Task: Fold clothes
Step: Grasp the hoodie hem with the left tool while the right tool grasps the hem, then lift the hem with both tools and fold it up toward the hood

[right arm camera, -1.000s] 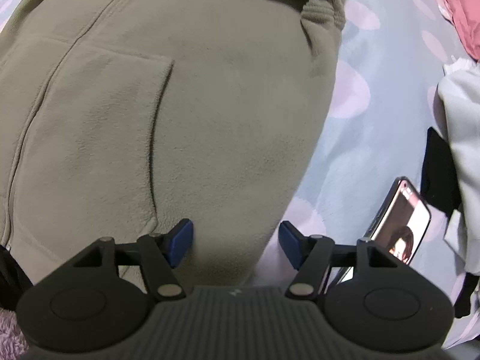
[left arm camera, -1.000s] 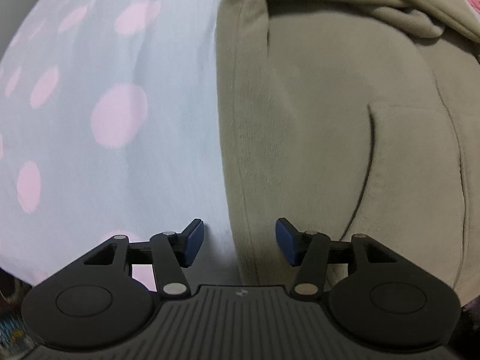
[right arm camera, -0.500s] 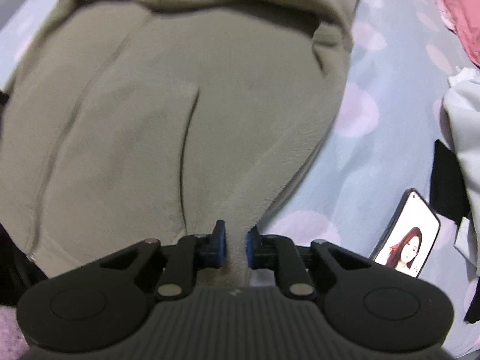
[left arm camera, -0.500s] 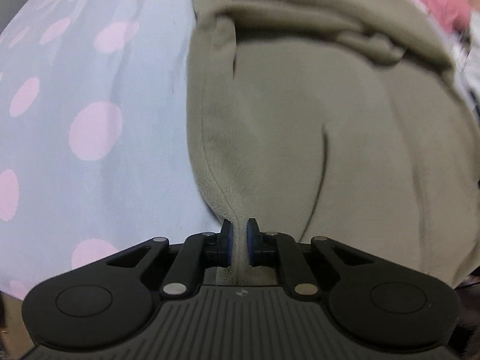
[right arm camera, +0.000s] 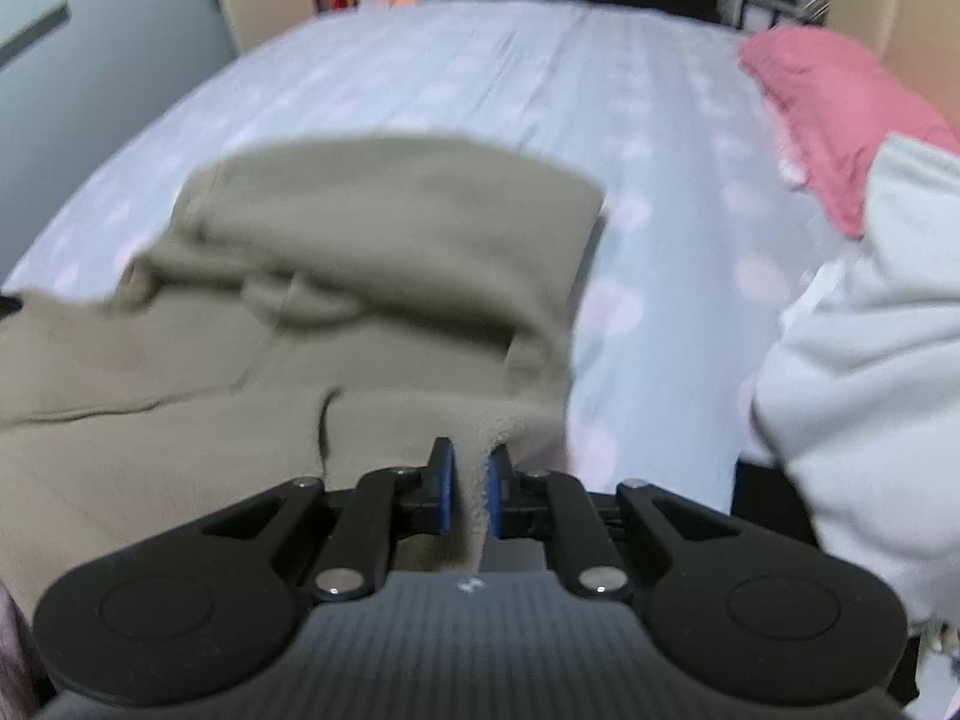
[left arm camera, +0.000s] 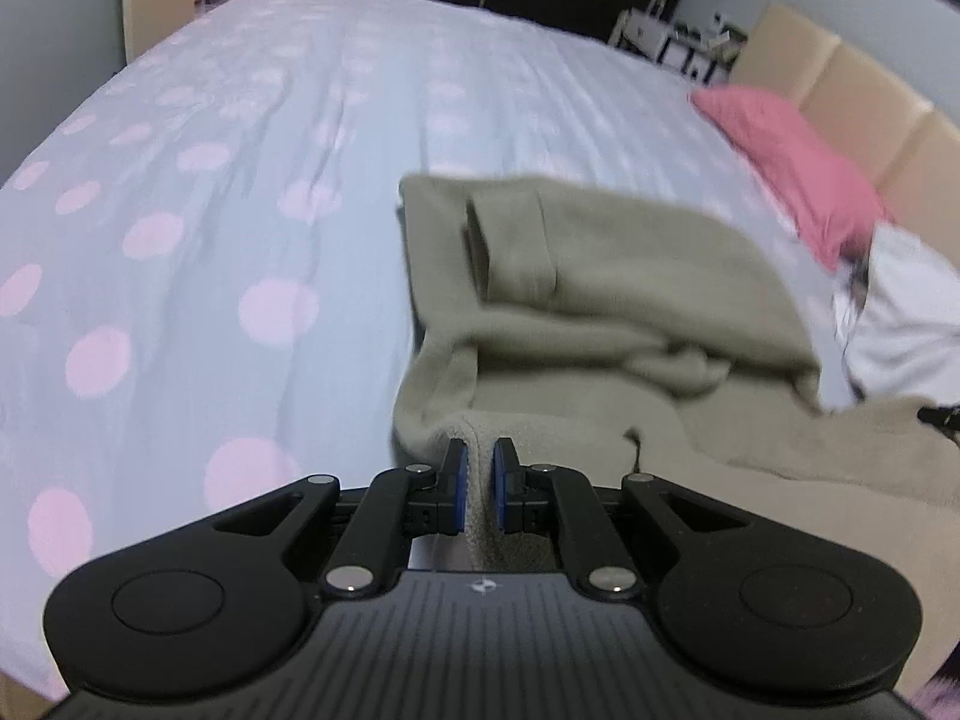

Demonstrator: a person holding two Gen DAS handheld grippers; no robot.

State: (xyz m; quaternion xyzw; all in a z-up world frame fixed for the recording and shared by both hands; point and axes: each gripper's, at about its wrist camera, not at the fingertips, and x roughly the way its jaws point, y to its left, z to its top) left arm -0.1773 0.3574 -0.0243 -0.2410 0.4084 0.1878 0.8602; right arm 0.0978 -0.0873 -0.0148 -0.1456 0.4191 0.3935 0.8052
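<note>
Fingers of left gripper (left arm camera: 478,483) and right gripper (right arm camera: 467,489) clenched on olive fleece garment (left arm camera: 630,294) hem — lifted above dotted bedsheet (left arm camera: 210,210).

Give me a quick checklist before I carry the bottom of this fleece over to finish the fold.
1. Left gripper shut on the fleece hem: ok.
2. Right gripper shut on the hem's other corner: ok.
3. Hem lifted off the bedsheet: ok.
4. Folded top part lies flat: not ok, it is bunched.
5. White garment apart from the fleece: ok.
6. Hem level between the grippers: cannot tell.
</note>
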